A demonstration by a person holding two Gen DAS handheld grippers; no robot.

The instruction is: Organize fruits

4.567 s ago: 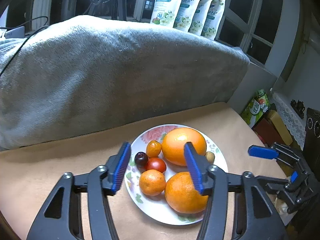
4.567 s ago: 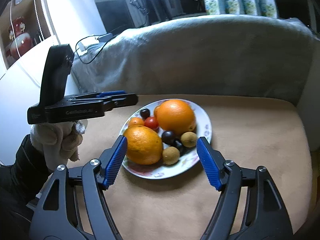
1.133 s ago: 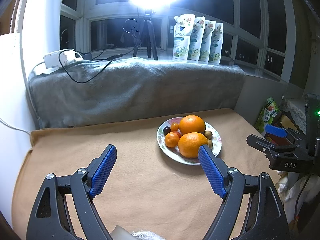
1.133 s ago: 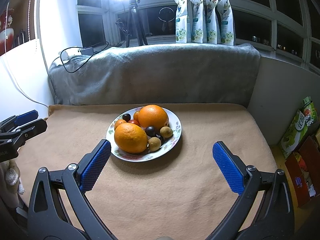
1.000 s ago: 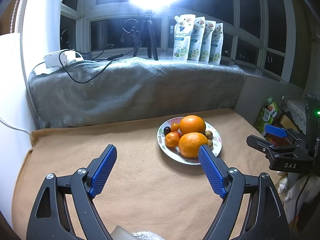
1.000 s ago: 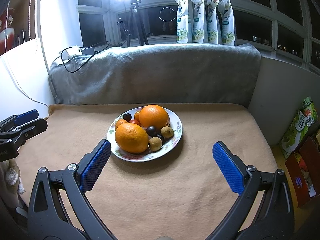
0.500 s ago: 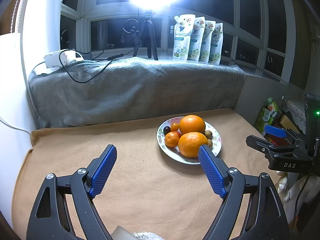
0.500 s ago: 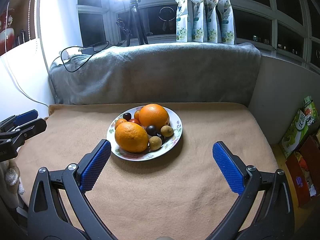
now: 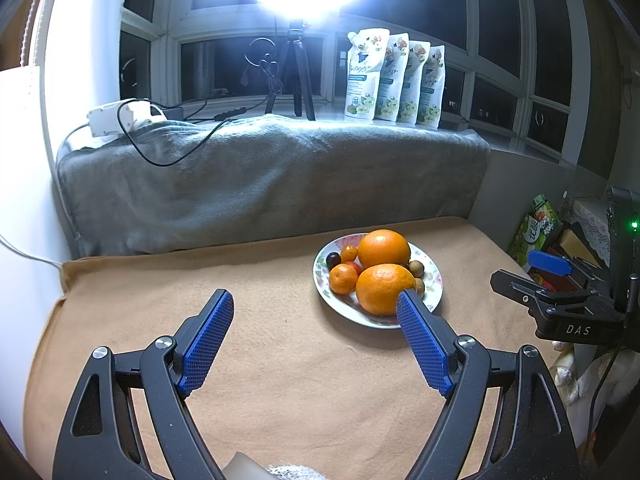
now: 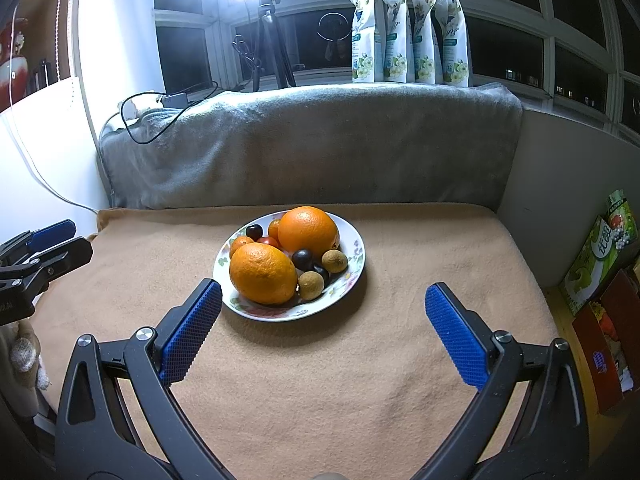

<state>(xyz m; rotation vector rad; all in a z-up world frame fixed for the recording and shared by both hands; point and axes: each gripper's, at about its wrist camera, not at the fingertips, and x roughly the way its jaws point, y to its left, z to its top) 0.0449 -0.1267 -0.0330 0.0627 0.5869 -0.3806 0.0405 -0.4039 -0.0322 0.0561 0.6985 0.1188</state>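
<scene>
A flowered white plate sits on the tan blanket. It holds two large oranges, a small mandarin, a red tomato, dark cherries and brown longans. My left gripper is open and empty, held back from the plate to its left. My right gripper is open and empty, just in front of the plate. Each gripper shows at the edge of the other's view.
A grey blanket covers the backrest behind the tan surface. Several pouches, a tripod and cables stand on the sill. Boxes sit on the floor at the right.
Since 4.6 s ago both grippers have pulled back from the plate and opened wider. Over the last second nothing has visibly moved.
</scene>
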